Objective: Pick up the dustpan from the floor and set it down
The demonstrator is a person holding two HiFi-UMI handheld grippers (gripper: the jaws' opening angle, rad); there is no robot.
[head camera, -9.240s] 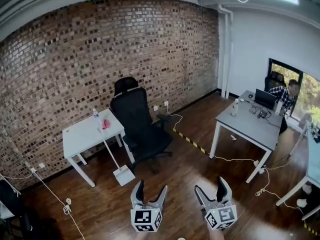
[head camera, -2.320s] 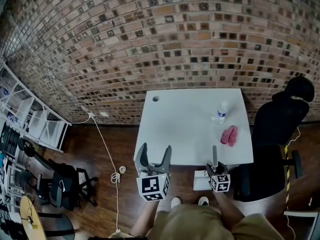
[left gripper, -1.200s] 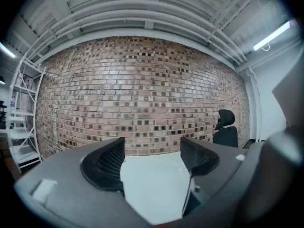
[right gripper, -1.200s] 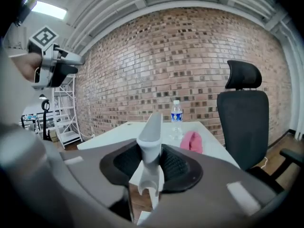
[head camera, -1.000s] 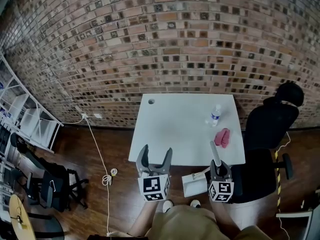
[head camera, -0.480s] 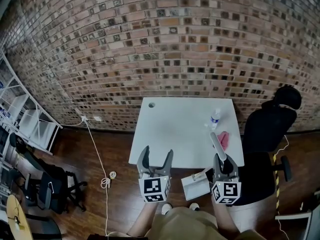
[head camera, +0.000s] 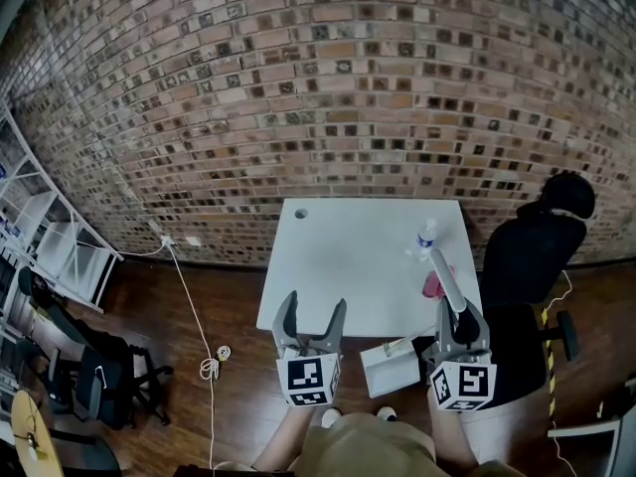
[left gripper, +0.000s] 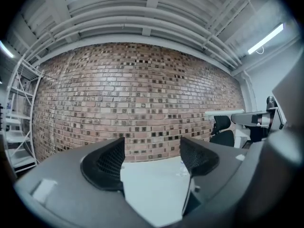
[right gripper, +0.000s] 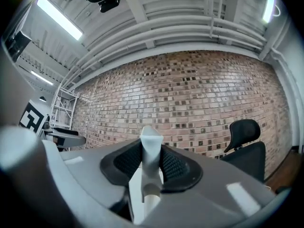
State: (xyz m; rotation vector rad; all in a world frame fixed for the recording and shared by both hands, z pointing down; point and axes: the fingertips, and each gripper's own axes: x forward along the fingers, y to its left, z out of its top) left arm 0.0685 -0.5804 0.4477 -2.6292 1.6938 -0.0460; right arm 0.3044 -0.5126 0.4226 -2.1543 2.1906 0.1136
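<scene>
Carry step: the right gripper (head camera: pixel 458 318) pinches the dustpan (head camera: pixel 390 368) handle, the left gripper (head camera: pixel 310 312) spread, empty. Next, likely a gentle, level set-down.

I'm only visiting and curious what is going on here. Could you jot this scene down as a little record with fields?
Setting: white rectangular table against a brown brick wall, on a dark wooden floor
Right gripper: shut on the handle of the white long-handled plastic dustpan
Dustpan pan: hangs low by the table's near edge
Left gripper: open, empty
On table: clear plastic water bottle, small pink object
Beside table: black office chair
</scene>
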